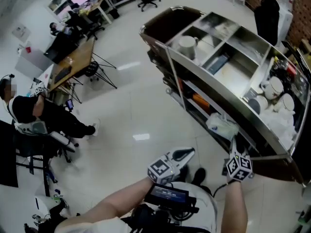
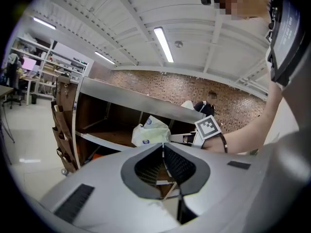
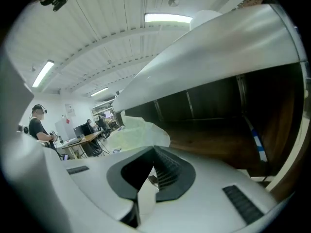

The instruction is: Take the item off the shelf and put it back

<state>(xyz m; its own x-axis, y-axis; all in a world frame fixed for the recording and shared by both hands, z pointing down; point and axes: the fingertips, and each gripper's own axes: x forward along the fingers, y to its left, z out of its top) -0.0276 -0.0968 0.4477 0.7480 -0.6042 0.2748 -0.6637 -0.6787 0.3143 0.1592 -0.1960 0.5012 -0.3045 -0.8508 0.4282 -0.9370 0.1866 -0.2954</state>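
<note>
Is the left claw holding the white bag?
No, the left claw is shut and empty; the right claw pinches the white bag.

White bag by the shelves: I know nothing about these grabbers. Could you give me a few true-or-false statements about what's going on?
1. The right gripper is clamped on the white bag. True.
2. The left gripper is holding a mug. False: its jaws are together with nothing between them, and it is near the person's body, away from the shelves.
3. The white bag lies on the very top of the shelf unit. False: it is at the front edge of a shelf below the steel top.
4. A seated person is at the left of the head view. True.
</note>
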